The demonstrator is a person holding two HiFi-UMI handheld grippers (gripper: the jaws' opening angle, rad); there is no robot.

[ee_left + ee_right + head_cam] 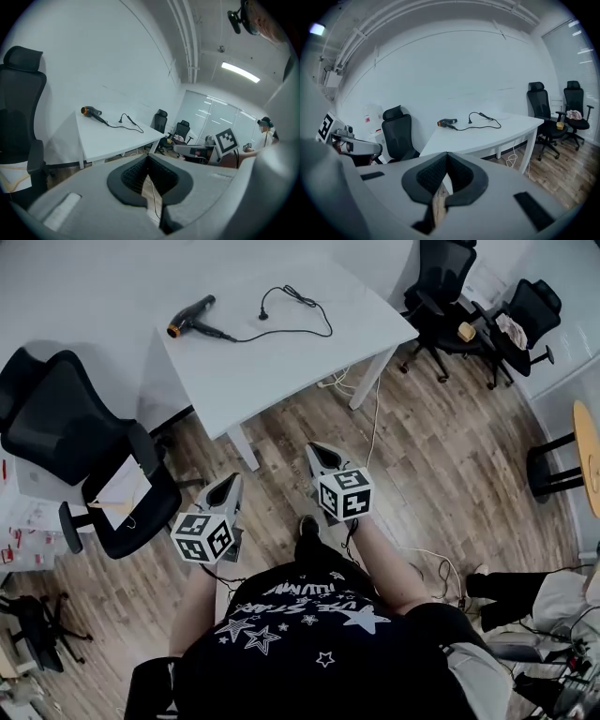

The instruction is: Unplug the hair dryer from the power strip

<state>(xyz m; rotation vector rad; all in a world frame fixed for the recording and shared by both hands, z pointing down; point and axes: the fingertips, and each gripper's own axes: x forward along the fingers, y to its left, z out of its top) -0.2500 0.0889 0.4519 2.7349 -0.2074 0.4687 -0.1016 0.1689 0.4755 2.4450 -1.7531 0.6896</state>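
Note:
A black hair dryer (190,317) with an orange nozzle lies on the white table (281,376). Its black cord (298,331) loops across the tabletop, and the plug (263,313) lies loose on the table; no power strip shows. The dryer also appears in the left gripper view (91,112) and the right gripper view (447,123). Both grippers hang over the wooden floor, well short of the table. My left gripper (234,478) (147,157) is shut with nothing in it. My right gripper (313,447) (446,154) is shut and empty too.
A black office chair (70,432) stands left of the table, with papers on a second seat (122,491). Two more black chairs (441,282) (520,310) stand at the back right. White cables (373,423) trail under the table. Someone's legs (511,587) are at the lower right.

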